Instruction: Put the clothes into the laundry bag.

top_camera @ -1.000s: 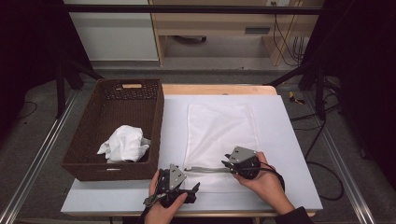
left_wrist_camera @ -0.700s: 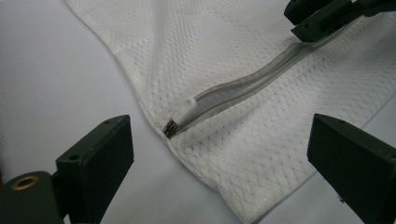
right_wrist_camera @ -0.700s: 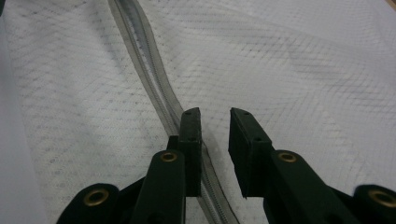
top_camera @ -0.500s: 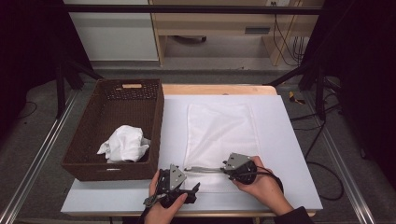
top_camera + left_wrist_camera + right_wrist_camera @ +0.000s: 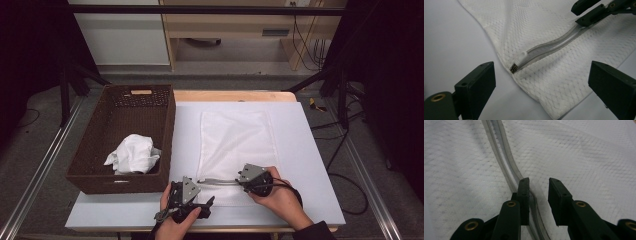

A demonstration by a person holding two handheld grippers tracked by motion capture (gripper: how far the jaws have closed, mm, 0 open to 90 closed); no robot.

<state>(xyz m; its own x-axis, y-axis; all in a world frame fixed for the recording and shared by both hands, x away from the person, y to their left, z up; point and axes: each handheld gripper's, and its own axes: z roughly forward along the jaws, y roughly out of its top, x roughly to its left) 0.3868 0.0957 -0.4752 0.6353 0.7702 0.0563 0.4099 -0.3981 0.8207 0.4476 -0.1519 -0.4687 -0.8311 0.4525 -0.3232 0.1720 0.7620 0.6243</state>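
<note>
So the white mesh laundry bag point(image 5: 235, 145) lies flat on the table point(image 5: 310, 165), right of the wicker basket point(image 5: 100, 145). Its zipper point(image 5: 554, 45) runs left-right along the near edge. The left gripper point(image 5: 202, 204), jaws spread wide and empty, is closest to the zipper pull point(image 5: 520, 61), just ahead of it. The right gripper point(image 5: 537, 192) sits over the zipper, jaws slightly apart, pinching nothing.

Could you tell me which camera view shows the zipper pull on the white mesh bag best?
The left gripper view: the zipper pull lies close and sharp at the zipper's end, between that gripper's open jaws. The high view shows the zipper as a thin grey line. The right gripper view shows zipper track.
</note>
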